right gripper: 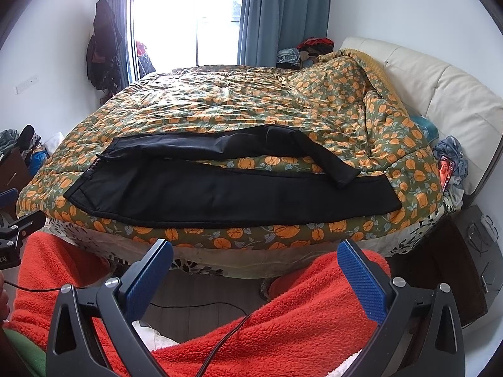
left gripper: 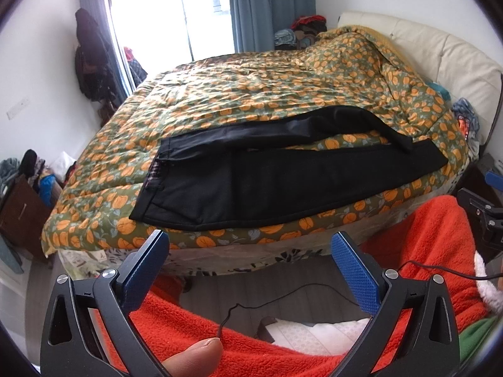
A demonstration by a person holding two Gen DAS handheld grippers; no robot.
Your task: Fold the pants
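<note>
Black pants (left gripper: 251,185) lie spread on the near edge of the bed, waistband to the left and legs to the right. The near leg lies flat; the far leg is rumpled and its end crosses onto the near leg. They also show in the right wrist view (right gripper: 220,194). My left gripper (left gripper: 250,242) is open and empty, held off the bed's near edge below the pants. My right gripper (right gripper: 254,249) is open and empty, also short of the bed edge. Neither touches the pants.
The bed has an orange-and-green floral quilt (left gripper: 251,94) and a cream headboard (left gripper: 440,53) at right. Red fleece-clad legs (right gripper: 283,330) and cables lie below the grippers. A dark nightstand (right gripper: 462,257) stands at right, clutter (left gripper: 28,182) at left. A phone (right gripper: 445,171) rests by the headboard.
</note>
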